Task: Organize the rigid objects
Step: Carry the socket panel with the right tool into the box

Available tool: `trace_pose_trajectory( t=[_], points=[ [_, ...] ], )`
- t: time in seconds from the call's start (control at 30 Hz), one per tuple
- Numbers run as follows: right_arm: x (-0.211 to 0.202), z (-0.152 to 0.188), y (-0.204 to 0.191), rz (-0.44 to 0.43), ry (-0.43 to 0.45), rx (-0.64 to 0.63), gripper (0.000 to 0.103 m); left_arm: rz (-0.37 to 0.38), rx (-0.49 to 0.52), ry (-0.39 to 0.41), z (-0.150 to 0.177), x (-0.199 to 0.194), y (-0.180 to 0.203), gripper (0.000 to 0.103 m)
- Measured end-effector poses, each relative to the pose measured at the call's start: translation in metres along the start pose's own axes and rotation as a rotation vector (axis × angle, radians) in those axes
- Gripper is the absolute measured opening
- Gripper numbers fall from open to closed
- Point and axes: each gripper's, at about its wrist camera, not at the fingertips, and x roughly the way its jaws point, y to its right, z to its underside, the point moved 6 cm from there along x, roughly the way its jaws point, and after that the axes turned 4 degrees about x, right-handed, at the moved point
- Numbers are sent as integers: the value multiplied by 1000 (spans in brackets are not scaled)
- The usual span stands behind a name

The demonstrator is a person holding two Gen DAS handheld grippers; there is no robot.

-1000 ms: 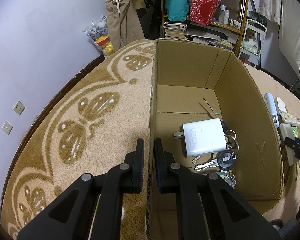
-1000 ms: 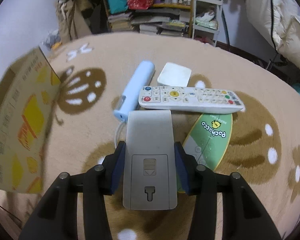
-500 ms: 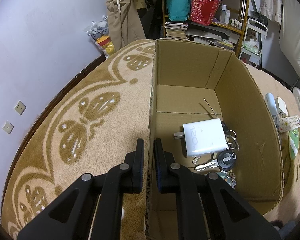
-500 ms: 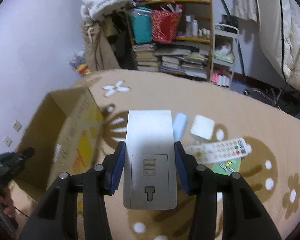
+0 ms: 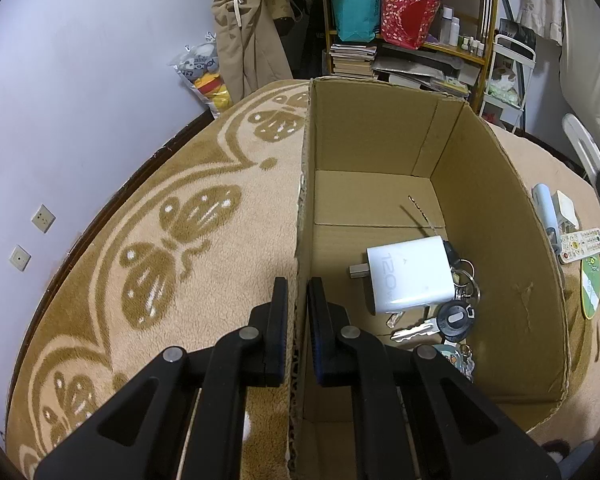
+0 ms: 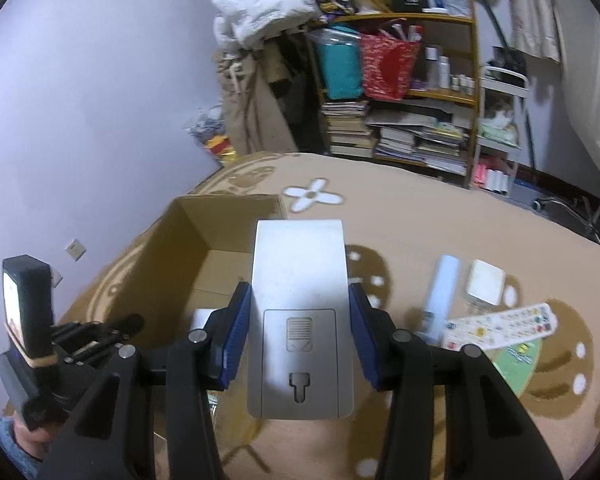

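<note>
My right gripper (image 6: 299,297) is shut on a flat grey device (image 6: 300,280), back side up with a battery cover and a hanging slot. It hangs in the air above the carpet, at the near right edge of the open cardboard box (image 6: 172,248). My left gripper (image 5: 298,292) is shut on the box's left wall (image 5: 306,200). Inside the box lie a white charger (image 5: 410,274) and a bunch of keys (image 5: 456,318). On the carpet to the right of the box lie a white remote (image 6: 500,326), a pale blue tube (image 6: 440,292), a white square box (image 6: 485,282) and a green round card (image 6: 516,364).
A brown-patterned carpet (image 5: 180,240) covers the floor. A cluttered shelf with books and bags (image 6: 400,100) stands at the back. The lilac wall (image 5: 80,100) runs along the left. A hand with the left gripper's body (image 6: 32,344) shows at the lower left of the right wrist view.
My right gripper has lifted the grey device off the carpet and carried it up and left to the box. The left gripper has stayed clamped on the box wall.
</note>
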Motion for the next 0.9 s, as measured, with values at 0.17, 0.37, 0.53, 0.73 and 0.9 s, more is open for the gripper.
trace_pose_trajectory(
  t=[0.17, 0.37, 0.53, 0.73, 0.9],
  points=[
    [6, -3, -31, -56, -1, -30, 51, -1, 2, 0, 0, 0, 0, 10],
    [14, 0, -60, -119, -12, -43, 51, 1, 0, 1, 0, 0, 0, 10],
    [28, 11, -75, -133, -46, -70, 51, 15, -9, -1, 0, -1, 0, 10],
    [43, 25, -81, -135, -100, -101, 51, 19, -11, 0, 1, -1, 2, 10],
    [53, 32, -82, -116, -133, -118, 51, 24, -14, 1, 1, -2, 3, 10]
  ],
)
